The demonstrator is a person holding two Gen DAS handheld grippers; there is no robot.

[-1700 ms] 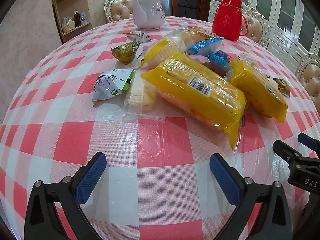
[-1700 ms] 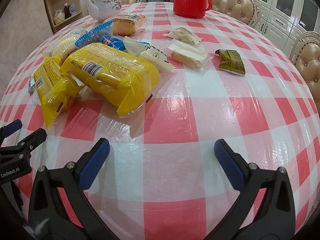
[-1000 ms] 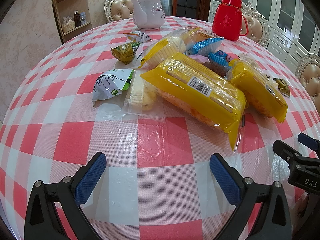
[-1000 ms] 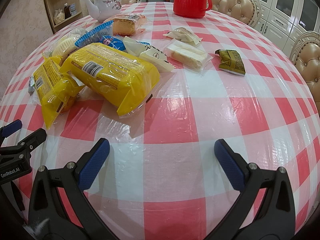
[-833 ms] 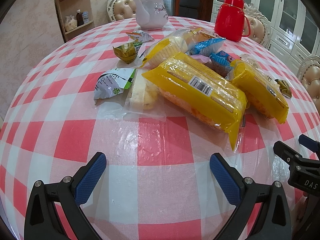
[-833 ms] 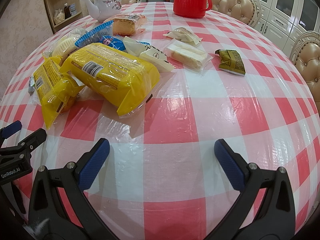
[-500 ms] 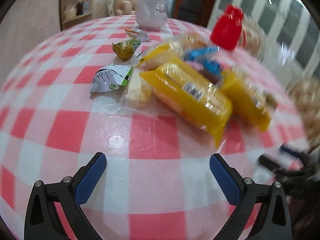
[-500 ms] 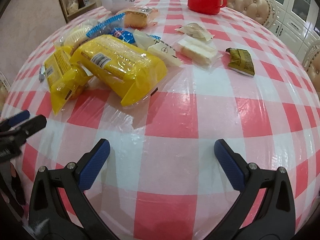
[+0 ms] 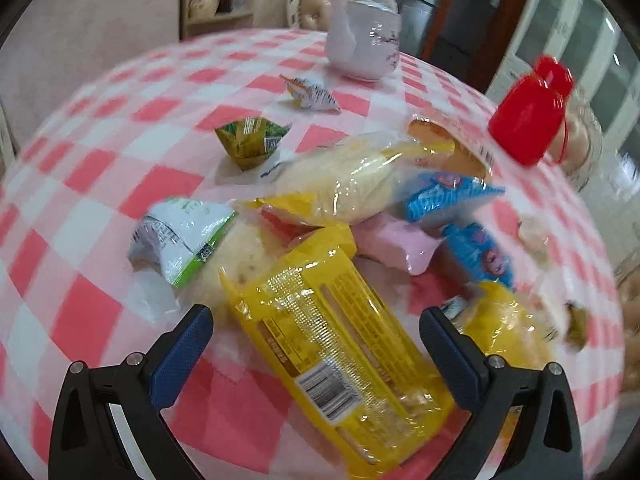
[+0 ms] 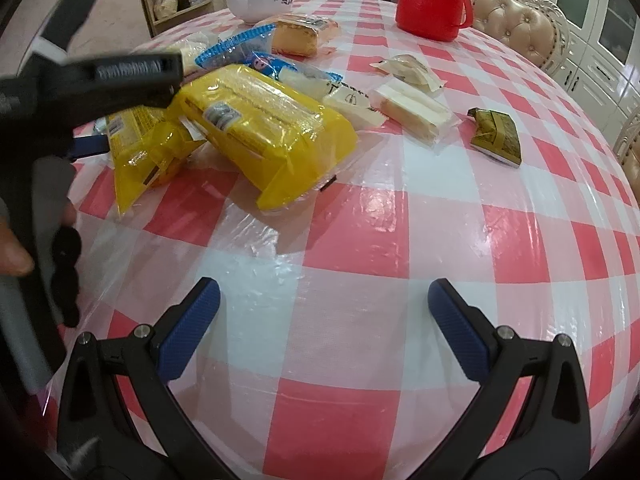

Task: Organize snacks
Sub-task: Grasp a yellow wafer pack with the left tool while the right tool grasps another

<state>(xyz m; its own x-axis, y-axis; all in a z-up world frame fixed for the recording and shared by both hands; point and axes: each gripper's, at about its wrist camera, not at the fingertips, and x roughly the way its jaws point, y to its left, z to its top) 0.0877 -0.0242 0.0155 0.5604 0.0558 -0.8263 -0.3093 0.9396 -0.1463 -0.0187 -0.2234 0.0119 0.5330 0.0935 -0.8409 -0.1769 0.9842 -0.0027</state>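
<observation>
A pile of snack packets lies on the red-and-white checked table. A large yellow packet (image 9: 340, 344) lies between the wide-open fingers of my left gripper (image 9: 316, 344), not gripped. It also shows in the right wrist view (image 10: 264, 124), with a second yellow packet (image 10: 136, 148) beside it. Behind it are a pale bread bag (image 9: 344, 176), blue packets (image 9: 444, 196), a pink packet (image 9: 392, 240) and a green-white packet (image 9: 180, 236). My right gripper (image 10: 324, 320) is open and empty above bare tablecloth. The left gripper's body (image 10: 92, 80) reaches in from the left.
A white teapot (image 9: 364, 48) and a red jug (image 10: 432, 0) stand at the far side. A dark green packet (image 10: 496, 136), clear-wrapped white bars (image 10: 412, 112) and a small wrapped snack (image 10: 408, 68) lie on the right. Padded chairs ring the table.
My left gripper has moved forward and over the pile, so the large yellow packet now lies between its fingers. My right gripper has shifted only slightly.
</observation>
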